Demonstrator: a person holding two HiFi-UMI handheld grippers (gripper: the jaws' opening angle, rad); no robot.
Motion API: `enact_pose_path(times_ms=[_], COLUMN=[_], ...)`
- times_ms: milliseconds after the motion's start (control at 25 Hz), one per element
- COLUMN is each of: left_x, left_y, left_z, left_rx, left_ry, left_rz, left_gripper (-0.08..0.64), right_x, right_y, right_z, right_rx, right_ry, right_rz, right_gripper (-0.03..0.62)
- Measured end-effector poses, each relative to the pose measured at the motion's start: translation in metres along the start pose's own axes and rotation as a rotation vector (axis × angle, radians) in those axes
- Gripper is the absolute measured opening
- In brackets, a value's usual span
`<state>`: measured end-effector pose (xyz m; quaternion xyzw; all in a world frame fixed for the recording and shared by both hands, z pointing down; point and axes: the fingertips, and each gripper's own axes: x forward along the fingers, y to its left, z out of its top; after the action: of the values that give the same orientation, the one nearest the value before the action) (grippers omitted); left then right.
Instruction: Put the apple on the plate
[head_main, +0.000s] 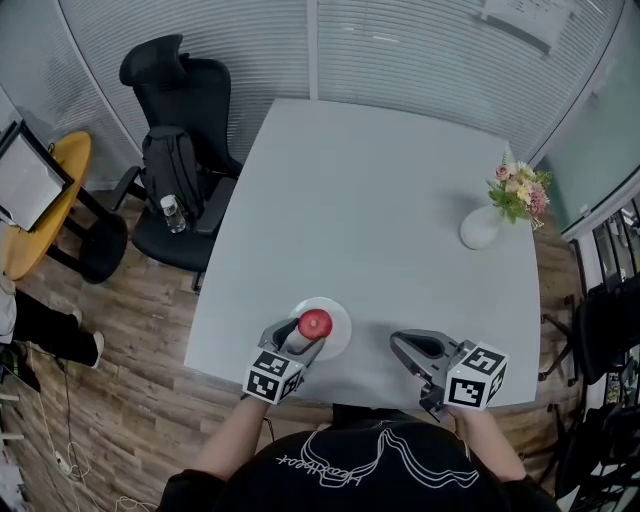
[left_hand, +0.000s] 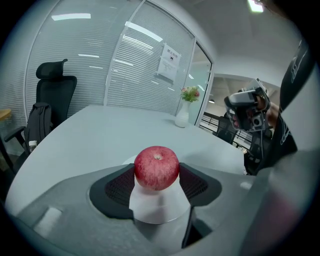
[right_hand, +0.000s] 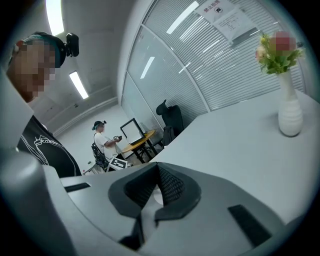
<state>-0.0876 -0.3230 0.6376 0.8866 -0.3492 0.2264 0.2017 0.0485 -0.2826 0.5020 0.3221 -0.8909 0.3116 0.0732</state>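
My left gripper (head_main: 303, 337), jaws clamped on either side of the red apple (left_hand: 157, 167), holds it over the white plate (head_main: 340, 318), so I judge that only lowering and release remain; my right gripper (right_hand: 156, 184) is empty, jaws together.

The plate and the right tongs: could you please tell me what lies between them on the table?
Nothing does: in the head view, the stretch of table between the plate and the right tongs is bare.
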Motion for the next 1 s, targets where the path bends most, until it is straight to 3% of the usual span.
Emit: enact_pose_path(times_ms=[520, 840, 1000], left_x=[0.007, 0.008, -0.006], left_y=[-0.002, -0.004, -0.002], left_z=[-0.012, -0.016, -0.007], left_rx=[0.084, 0.091, 0.073], left_ry=[0.017, 0.029, 0.001], left_rz=[0.044, 0.05, 0.068], left_gripper=[0.285, 0.311, 0.314], right_x=[-0.006, -0.01, -0.012], right_y=[-0.003, 0.0, 0.014], right_z=[-0.011, -0.013, -0.012], right_rx=[0.024, 0.011, 0.018], right_ry=[-0.002, -0.009, -0.038], right_rz=[0.0, -0.005, 0.061], right_gripper=[0.009, 0.009, 0.008])
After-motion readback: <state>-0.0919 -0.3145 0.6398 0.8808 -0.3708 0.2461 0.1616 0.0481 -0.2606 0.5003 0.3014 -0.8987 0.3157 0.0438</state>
